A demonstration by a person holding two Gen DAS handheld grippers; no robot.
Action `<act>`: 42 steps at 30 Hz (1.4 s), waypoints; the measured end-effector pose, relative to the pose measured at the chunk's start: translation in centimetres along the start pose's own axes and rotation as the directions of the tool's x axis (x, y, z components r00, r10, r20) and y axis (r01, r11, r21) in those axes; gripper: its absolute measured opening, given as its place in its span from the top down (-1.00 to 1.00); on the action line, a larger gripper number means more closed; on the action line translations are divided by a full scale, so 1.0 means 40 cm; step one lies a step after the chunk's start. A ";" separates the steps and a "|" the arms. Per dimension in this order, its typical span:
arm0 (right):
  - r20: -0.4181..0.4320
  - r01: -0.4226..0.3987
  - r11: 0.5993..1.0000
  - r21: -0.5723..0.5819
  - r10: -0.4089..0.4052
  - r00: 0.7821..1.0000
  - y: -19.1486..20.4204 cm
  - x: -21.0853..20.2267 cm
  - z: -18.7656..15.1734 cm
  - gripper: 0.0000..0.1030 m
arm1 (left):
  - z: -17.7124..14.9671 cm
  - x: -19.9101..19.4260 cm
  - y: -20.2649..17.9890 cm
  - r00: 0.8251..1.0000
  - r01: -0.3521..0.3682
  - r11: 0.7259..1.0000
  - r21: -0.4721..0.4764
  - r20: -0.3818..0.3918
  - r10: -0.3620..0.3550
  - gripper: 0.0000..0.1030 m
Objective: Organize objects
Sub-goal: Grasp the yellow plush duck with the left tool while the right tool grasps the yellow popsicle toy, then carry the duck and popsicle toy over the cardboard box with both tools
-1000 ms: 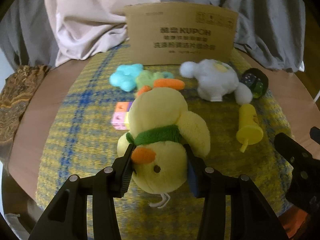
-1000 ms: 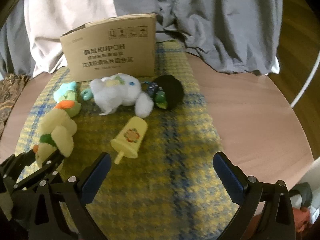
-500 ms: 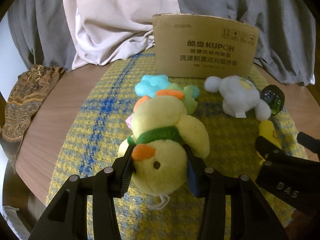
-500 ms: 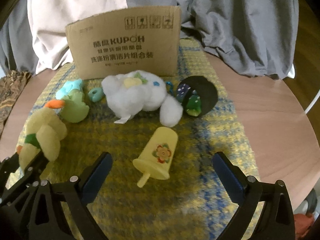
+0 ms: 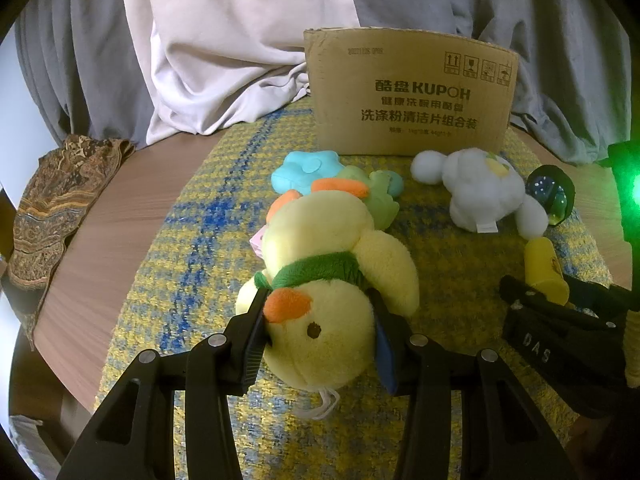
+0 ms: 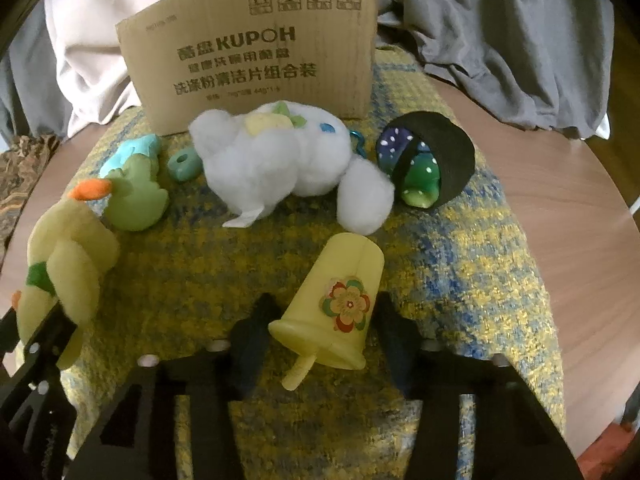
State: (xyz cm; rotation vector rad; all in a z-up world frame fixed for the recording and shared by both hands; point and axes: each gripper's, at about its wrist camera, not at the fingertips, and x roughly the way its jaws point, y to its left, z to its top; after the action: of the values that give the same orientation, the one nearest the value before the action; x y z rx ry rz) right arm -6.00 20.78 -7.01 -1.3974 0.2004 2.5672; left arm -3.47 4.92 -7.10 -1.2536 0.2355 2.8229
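My left gripper (image 5: 318, 334) is shut on the head of a yellow plush duck (image 5: 332, 272) with a green scarf, held just above the yellow-blue mat (image 5: 200, 240). The duck also shows at the left of the right wrist view (image 6: 64, 268). My right gripper (image 6: 324, 332) has its fingers on either side of a yellow popsicle toy (image 6: 340, 304) that lies on the mat; the jaws have narrowed around it, but contact is unclear. The popsicle toy shows in the left wrist view (image 5: 544, 266) with the right gripper over it.
A cardboard box (image 6: 256, 60) stands at the back of the mat. In front of it lie a white plush (image 6: 280, 160), a black roll with a green-blue toy (image 6: 432, 164), a green toy (image 6: 136, 196), a teal ring (image 6: 184, 166) and a blue plush (image 5: 306, 168). Grey cloth (image 5: 560, 40) lies behind.
My right gripper moved forward and left onto the popsicle toy and its jaws narrowed from wide open. My left gripper drew back and rose a little with the duck still held.
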 end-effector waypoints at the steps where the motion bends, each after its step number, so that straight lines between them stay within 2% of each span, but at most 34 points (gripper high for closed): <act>1: 0.003 0.000 1.000 -0.002 0.000 1.000 0.002 -0.003 0.000 0.09 | 0.000 0.000 -0.001 1.000 0.000 1.000 0.000 0.000 0.000 0.11; 10: 0.060 0.007 1.000 0.007 -0.007 0.998 0.003 -0.070 -0.003 0.09 | 0.010 -0.016 0.005 1.000 0.011 1.000 -0.013 0.014 -0.010 0.11; 19: 0.129 0.006 1.000 -0.008 -0.005 0.992 0.011 -0.141 0.030 0.09 | 0.041 -0.045 0.022 0.999 0.024 0.999 -0.023 0.049 -0.022 0.11; 42: 0.253 0.007 1.000 0.011 -0.010 0.967 0.002 -0.261 0.139 0.09 | 0.202 -0.118 0.026 0.985 0.046 0.999 -0.006 0.167 -0.045 0.11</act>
State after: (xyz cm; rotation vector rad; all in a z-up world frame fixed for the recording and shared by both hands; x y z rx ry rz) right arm -5.02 20.69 4.76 -1.0486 0.1648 2.7007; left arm -6.32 5.25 1.87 -1.0020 0.1835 2.8722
